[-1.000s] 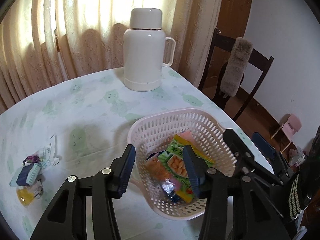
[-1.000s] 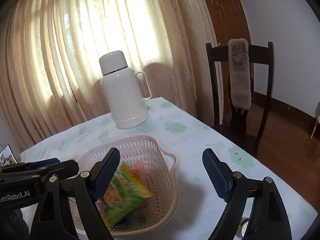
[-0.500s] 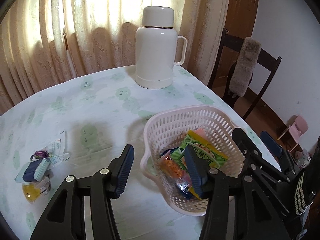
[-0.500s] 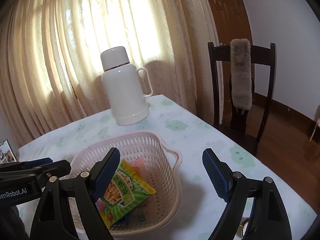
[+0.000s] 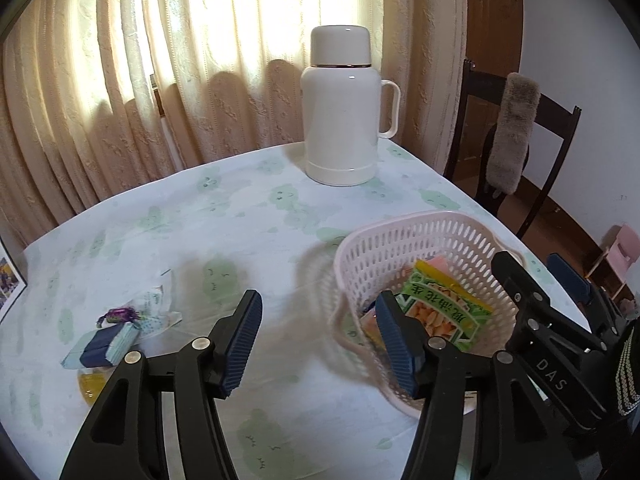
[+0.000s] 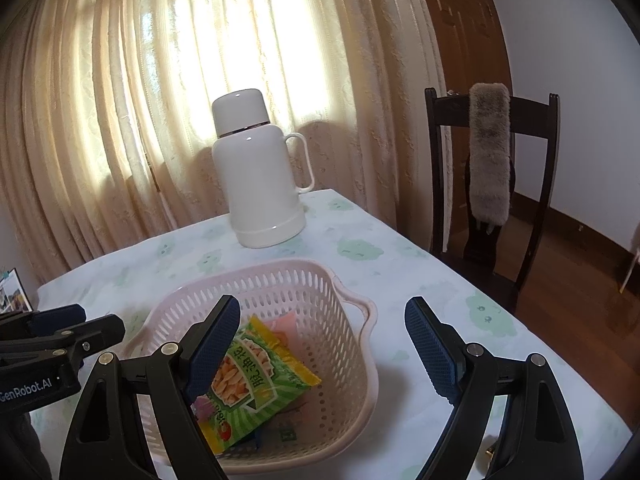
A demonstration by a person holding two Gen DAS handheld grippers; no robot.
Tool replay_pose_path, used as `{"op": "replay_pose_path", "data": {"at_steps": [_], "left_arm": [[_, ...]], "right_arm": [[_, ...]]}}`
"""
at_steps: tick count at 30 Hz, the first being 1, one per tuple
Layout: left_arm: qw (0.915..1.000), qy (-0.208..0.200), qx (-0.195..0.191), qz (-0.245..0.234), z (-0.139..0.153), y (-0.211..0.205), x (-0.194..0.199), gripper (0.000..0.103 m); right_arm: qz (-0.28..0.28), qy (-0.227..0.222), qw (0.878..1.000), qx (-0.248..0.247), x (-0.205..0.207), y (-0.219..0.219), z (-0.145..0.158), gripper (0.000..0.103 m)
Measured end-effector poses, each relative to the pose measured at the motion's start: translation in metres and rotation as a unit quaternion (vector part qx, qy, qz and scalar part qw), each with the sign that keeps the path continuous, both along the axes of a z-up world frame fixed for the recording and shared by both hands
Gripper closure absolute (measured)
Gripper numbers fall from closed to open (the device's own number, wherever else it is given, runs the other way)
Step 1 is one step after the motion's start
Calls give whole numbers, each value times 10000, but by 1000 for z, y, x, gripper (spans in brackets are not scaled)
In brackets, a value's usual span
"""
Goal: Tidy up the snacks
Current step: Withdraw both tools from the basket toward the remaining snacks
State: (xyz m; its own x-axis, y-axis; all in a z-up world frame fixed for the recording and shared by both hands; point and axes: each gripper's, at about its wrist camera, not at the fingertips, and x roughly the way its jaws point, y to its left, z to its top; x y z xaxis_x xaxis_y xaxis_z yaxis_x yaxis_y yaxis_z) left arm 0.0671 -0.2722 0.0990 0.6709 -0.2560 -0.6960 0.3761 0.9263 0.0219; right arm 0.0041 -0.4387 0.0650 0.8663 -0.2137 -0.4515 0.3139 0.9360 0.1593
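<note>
From the left wrist view, the surface (image 5: pixel 248 216) is wearing a pale cloth printed with green shapes, and cream curtains (image 5: pixel 132 92) are glowing with daylight behind it. A white thermos jug (image 5: pixel 344 112) is standing at the far edge, and a dark wooden chair (image 5: pixel 532 152) with a grey furry strip draped over its back is sitting off the right corner. The left gripper (image 5: pixel 320 340) is hovering above the cloth, its fingers opening with nothing between them. A pink perforated basket (image 5: pixel 400 248) is resting just right of it, holding a green peanut packet (image 5: pixel 444 312) and other wrappers. At the left, a small cluster of loose snacks (image 5: pixel 116 332) is lying well apart from the basket: a blue-and-white pack, a purple-wrapped sweet and something yellow.

From the right wrist view, the right gripper (image 6: pixel 324 348) is hanging over the basket (image 6: pixel 348 292) with its fingers standing wide and empty. The peanut packet (image 6: pixel 256 384) is lying inside, partly behind the left finger. The jug (image 6: pixel 256 176) is standing beyond the basket, the chair (image 6: pixel 492 184) is waiting at the right, and the left gripper's black frame is reaching in from the left edge.
</note>
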Motion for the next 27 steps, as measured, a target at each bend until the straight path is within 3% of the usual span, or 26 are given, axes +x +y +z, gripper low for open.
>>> {"op": "replay_pose_path", "data": {"at_steps": [8, 27], "left_arm": [[9983, -271, 336, 383, 0, 15, -1, 29], [9961, -443, 366, 673, 3, 60, -6, 28]], "right_arm": [[156, -156, 9997, 55, -3, 3, 1, 18], [119, -411, 9987, -265, -5, 18, 2, 18]]}}
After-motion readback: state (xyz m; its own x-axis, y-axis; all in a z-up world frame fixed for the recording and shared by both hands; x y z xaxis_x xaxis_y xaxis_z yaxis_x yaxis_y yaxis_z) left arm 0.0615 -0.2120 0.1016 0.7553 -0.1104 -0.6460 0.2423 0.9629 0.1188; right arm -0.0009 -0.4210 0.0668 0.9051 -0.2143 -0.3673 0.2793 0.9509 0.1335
